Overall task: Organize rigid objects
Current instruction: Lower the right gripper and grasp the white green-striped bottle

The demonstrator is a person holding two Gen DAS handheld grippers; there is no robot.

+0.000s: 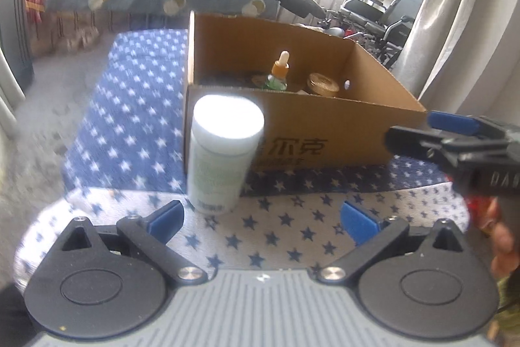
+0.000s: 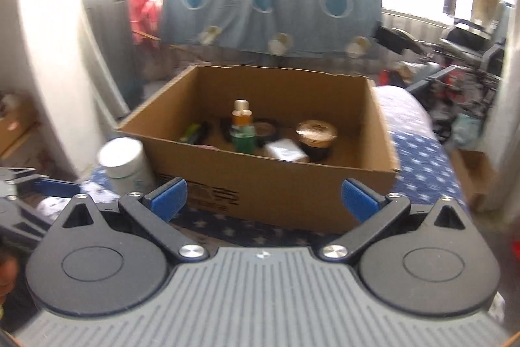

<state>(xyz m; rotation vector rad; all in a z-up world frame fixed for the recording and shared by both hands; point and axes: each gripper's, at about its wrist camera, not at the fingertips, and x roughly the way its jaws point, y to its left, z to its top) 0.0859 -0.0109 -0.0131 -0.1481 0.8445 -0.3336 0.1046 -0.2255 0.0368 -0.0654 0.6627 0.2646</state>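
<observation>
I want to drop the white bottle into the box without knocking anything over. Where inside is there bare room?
In the cardboard box, bare floor shows at the near left corner, between the left wall and the dropper bottle, and along the right wall past the gold-lidded jar. The middle is crowded. The white bottle stands outside.

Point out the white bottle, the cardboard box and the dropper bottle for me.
white bottle (image 1: 224,152), left wrist view, on its label just under the cap.
cardboard box (image 2: 292,187), right wrist view, on its near outer wall.
dropper bottle (image 2: 242,127), right wrist view, on its body.
</observation>
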